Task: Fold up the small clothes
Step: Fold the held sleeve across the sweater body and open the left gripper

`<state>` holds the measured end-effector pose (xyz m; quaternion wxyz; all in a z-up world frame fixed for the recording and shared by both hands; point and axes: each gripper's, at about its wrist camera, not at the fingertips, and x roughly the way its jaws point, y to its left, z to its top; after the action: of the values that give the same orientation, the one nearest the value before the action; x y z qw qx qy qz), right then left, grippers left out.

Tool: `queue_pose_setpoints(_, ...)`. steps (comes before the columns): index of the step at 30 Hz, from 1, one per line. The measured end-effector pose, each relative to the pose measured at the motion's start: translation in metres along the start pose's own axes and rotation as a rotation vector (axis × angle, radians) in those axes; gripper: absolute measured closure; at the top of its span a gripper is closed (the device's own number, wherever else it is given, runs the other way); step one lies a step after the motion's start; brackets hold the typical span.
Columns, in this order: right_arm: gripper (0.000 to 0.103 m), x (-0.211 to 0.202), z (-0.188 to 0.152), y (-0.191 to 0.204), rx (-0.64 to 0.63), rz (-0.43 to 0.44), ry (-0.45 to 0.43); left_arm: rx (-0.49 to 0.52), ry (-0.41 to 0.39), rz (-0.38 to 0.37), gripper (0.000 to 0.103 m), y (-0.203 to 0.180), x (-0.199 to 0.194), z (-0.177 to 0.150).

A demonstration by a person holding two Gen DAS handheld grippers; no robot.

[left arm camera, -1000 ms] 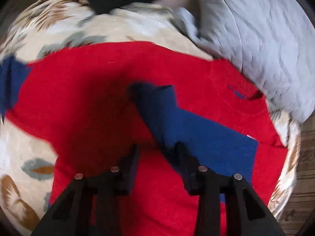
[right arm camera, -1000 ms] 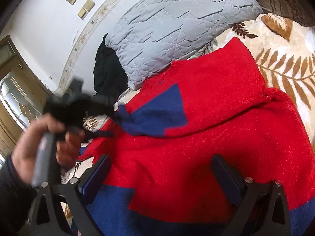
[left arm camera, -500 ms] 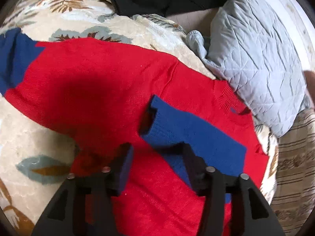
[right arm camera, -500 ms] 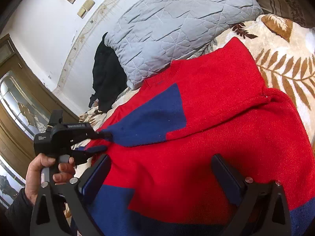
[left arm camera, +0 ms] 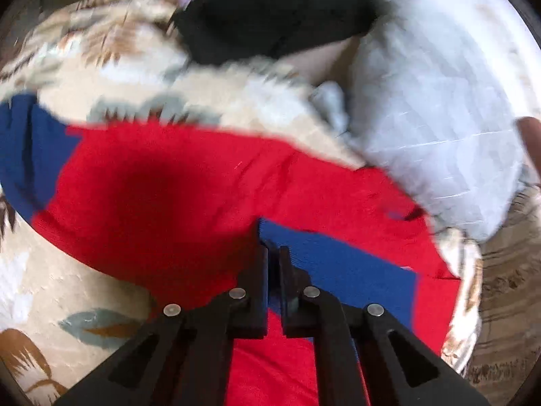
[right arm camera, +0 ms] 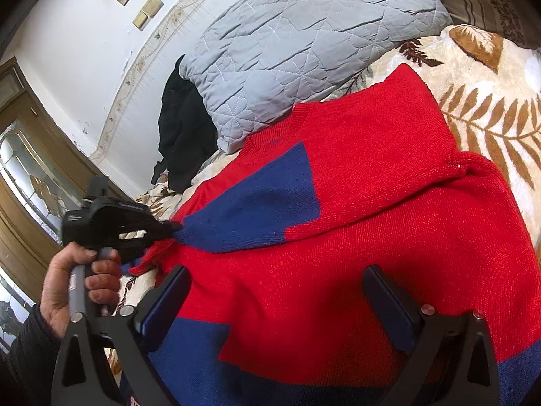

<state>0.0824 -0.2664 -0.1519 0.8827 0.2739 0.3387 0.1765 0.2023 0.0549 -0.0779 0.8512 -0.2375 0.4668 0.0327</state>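
A red sweater (right arm camera: 355,243) with blue cuffs and hem lies on a leaf-patterned blanket (right arm camera: 483,77). One sleeve is folded across its chest, ending in a blue cuff (right arm camera: 257,209). My left gripper (left arm camera: 273,257) is shut on the tip of that blue cuff (left arm camera: 338,270); in the right wrist view it (right arm camera: 169,228) pinches the cuff at the sweater's left edge. My right gripper (right arm camera: 280,291) is open and empty, hovering over the sweater's lower body. The other blue cuff (left arm camera: 27,155) lies spread at the far left.
A grey quilted pillow (right arm camera: 304,47) lies beyond the sweater's collar. A black garment (right arm camera: 182,128) is heaped beside it near the wall. A wooden door (right arm camera: 30,182) stands at the left. The bed edge and floor (left arm camera: 507,304) show at the right in the left wrist view.
My left gripper has closed on the blue cuff, which it straddled open before, and has drawn the sleeve across toward the sweater's left edge. The right gripper has stayed still and open.
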Motion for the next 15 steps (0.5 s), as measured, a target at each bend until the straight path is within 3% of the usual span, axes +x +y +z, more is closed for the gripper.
queue_pose_setpoints(2, 0.000, 0.000, 0.000, 0.000, -0.001, 0.000, 0.000, 0.080, -0.104, 0.021, 0.099, -0.009, -0.017, -0.005)
queue_pose_setpoints(3, 0.000, 0.000, 0.000, 0.000, 0.000, 0.001, 0.000, 0.106, -0.109, 0.066, 0.099, -0.010, -0.012, -0.006)
queue_pose_setpoints(4, 0.000, 0.000, 0.000, 0.000, 0.000, 0.001, 0.000, 0.123, -0.054, 0.119, 0.099, -0.007, 0.004, -0.007)
queue_pose_setpoints(6, 0.000, 0.000, 0.000, 0.000, 0.000, 0.001, 0.000, 0.102, 0.149, 0.228, 0.100, 0.010, 0.044, -0.011)
queue_pose_setpoints(9, 0.000, -0.001, 0.000, 0.000, 0.002, 0.004, -0.001, 0.112, 0.042, 0.203, 0.099, 0.010, 0.022, -0.011)
queue_pose_setpoints(10, 0.000, 0.000, 0.000, 0.000, 0.002, 0.004, -0.001, 0.128, 0.014, 0.196, 0.092, 0.007, 0.013, -0.012)
queue_pose_setpoints(12, 0.000, 0.000, 0.000, 0.000, 0.000, -0.002, 0.004, 0.141, -0.035, 0.152, 0.065, 0.001, -0.001, -0.012)
queue_pose_setpoints(13, 0.000, 0.001, 0.000, 0.001, -0.003, -0.005, 0.006, 0.147, -0.075, 0.129, 0.040, -0.004, -0.010, -0.013)
queue_pose_setpoints(14, 0.000, 0.001, 0.001, 0.001, -0.004, -0.006, 0.006, 0.155, -0.098, 0.120, 0.029, -0.007, -0.012, -0.015)
queue_pose_setpoints(15, 0.000, 0.001, 0.001, 0.001, -0.002, -0.006, 0.007, 0.171, -0.124, 0.108, 0.029, -0.013, -0.015, -0.018)
